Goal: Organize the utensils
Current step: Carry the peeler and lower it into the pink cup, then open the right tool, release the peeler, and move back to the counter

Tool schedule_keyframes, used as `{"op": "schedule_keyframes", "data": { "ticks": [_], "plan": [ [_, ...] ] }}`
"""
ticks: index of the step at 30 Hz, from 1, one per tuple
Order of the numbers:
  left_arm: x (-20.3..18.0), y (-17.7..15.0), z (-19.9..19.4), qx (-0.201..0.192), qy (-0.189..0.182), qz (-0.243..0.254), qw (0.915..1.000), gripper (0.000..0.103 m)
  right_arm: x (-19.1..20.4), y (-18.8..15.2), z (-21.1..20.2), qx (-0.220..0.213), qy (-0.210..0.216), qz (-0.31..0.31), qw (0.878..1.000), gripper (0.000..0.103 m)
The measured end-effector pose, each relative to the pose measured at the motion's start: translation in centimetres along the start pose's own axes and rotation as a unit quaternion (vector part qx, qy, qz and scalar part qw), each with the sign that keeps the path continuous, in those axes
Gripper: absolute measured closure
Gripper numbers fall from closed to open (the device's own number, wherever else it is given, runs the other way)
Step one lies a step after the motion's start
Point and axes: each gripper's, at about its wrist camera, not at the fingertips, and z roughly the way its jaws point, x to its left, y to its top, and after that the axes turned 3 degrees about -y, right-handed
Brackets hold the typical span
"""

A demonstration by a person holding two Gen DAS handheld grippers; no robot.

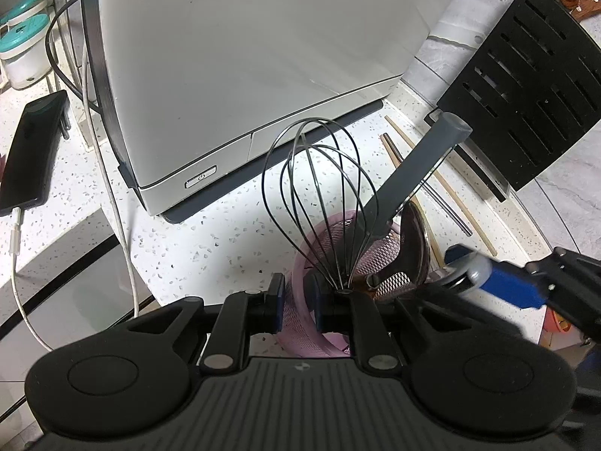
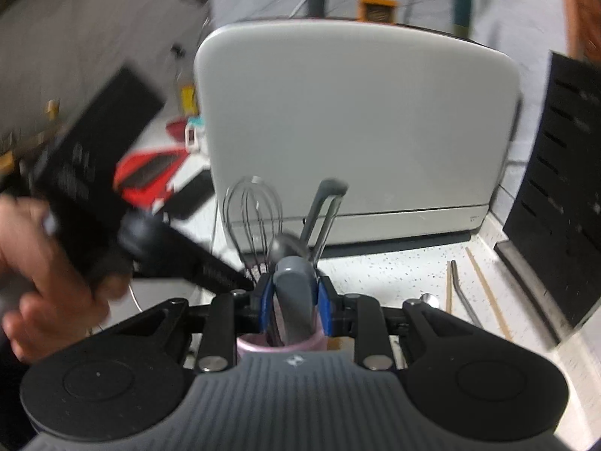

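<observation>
- Standing in our pink mesh utensil holder (image 1: 300, 312) on the speckled counter (image 1: 210, 248) are a wire whisk (image 1: 319, 195), a grey-handled utensil (image 1: 417, 165) leaning right, and a dark spoon-like piece (image 1: 411, 240).
- Our left gripper (image 1: 296, 302) has its pads clamped on the holder's rim, one inside, one outside.
- Our right gripper (image 2: 295, 300) is pinched on a grey utensil handle (image 2: 295, 293) right over the holder's mouth; that view is pretty blurry, so we can't tell exactly what utensil it is.
- Just behind sits a white appliance (image 1: 263, 56).
- To the right, chopsticks (image 1: 447, 188) and a metal straw (image 1: 447, 206) lie on the counter beside a black knife block (image 1: 526, 86).
- A phone (image 1: 32, 150) on a cable lies far left.
</observation>
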Motion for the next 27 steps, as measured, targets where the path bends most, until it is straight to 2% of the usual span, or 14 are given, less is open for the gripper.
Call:
{"op": "schedule_keyframes", "data": {
  "ticks": [4,6,14,17,21,24,26,27],
  "plan": [
    [-0.1,0.0,0.0,0.001,0.001,0.002,1.0000,0.087,1.6,-0.8,0.9,0.014,-0.020,-0.077,0.997,0.080],
    [-0.2,0.0,0.0,0.001,0.002,0.003,1.0000,0.087,1.9,-1.0,1.5,0.024,-0.020,-0.096,0.995,0.080],
    [-0.2,0.0,0.1,0.001,-0.001,0.004,1.0000,0.086,0.7,-0.2,2.8,0.026,-0.019,-0.085,0.996,0.080],
    [-0.1,0.0,0.1,0.001,-0.004,0.002,1.0000,0.085,0.8,-0.2,2.5,0.022,-0.030,-0.094,0.995,0.070],
    [0.0,0.0,0.1,0.002,-0.005,0.002,1.0000,0.085,0.4,-0.4,2.3,0.037,-0.025,-0.091,0.995,0.070],
    [0.0,0.0,0.1,0.001,-0.005,0.002,1.0000,0.085,0.7,-0.5,1.9,0.050,-0.020,-0.096,0.994,0.075],
    [0.0,0.0,0.1,0.001,-0.003,0.003,1.0000,0.085,0.9,-0.5,1.9,0.049,-0.038,-0.105,0.993,0.093],
    [-0.1,0.0,0.1,0.001,-0.002,0.004,1.0000,0.086,0.9,-0.4,1.9,0.047,-0.044,-0.101,0.993,0.097]
  ]
}}
